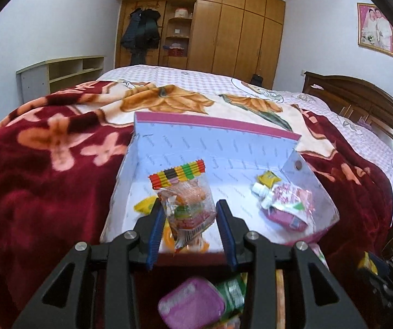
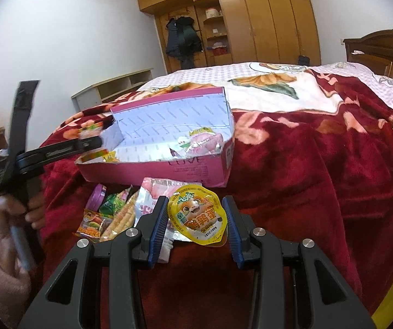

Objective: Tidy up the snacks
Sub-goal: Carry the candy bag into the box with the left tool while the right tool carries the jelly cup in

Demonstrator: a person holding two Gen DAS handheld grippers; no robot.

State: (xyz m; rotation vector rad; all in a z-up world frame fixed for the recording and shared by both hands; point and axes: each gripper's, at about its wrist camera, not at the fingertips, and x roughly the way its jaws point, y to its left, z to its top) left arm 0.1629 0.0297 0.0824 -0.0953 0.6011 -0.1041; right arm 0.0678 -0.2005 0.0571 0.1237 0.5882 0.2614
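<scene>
A pink box [image 1: 212,126] with a pale printed inside lies open on the red blanket. Over its near left part my left gripper [image 1: 189,204] is shut on a clear candy bag [image 1: 181,175] with a striped header. A pink-and-white spout pouch [image 1: 286,203] and a yellow packet [image 1: 144,208] lie inside the box. In the right wrist view my right gripper [image 2: 195,203] is shut on a yellow-lidded snack cup [image 2: 197,219], just in front of the box [image 2: 185,168]. The left gripper [image 2: 102,137] reaches in from the left there.
Loose snacks lie on the blanket before the box: a purple tin [image 2: 97,194], a green packet [image 2: 114,204], a baby-corn packet [image 2: 122,219], a pink-silver packet [image 2: 155,192]. A person's hand [image 2: 4,213] holds the left tool. The bed stretches behind; a wooden headboard [image 1: 360,101] stands right.
</scene>
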